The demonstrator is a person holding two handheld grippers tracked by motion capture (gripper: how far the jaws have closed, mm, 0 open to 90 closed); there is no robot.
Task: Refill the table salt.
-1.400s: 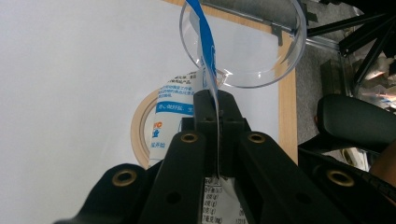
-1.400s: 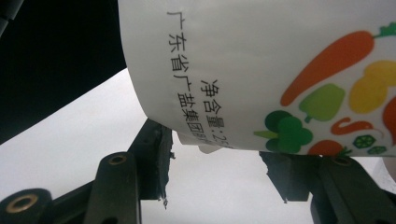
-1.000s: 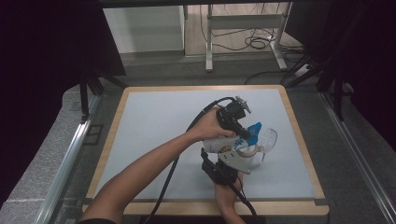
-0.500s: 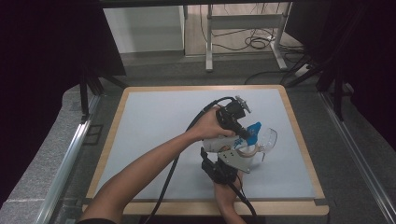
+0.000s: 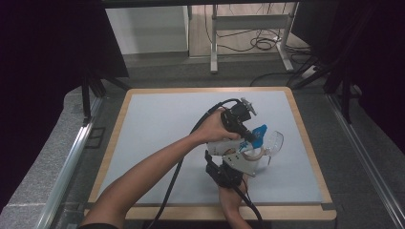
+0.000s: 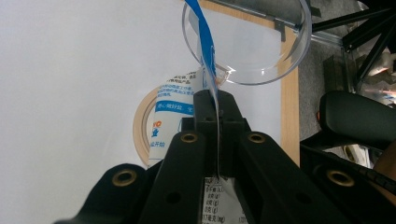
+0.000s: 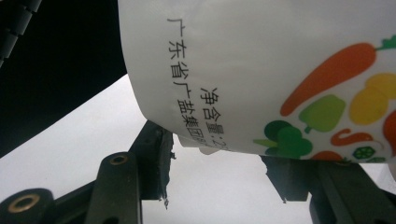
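Note:
A white cup (image 5: 224, 147) printed with a carrot and other vegetables (image 7: 299, 70) lies tilted over the grey mat (image 5: 157, 129). My right gripper (image 5: 242, 156) comes up from the near edge and is shut on it, one jaw on each side (image 7: 219, 154). My left gripper (image 5: 252, 138) reaches in from the left and is shut on a thin blue-and-white film strip (image 6: 205, 46) that runs up from the cup's printed wrap (image 6: 175, 112). A clear round plastic lid (image 5: 275, 142) hangs at the cup's far end (image 6: 252, 46). Beside the wrap a tan ring (image 6: 140, 126) shows.
The mat sits in a wooden frame (image 5: 308, 143) on a grey floor. A black chair part (image 6: 359, 116) stands past the frame's edge. Metal legs and cables (image 5: 253, 38) lie beyond the far side. Both forearms cross the near half of the mat.

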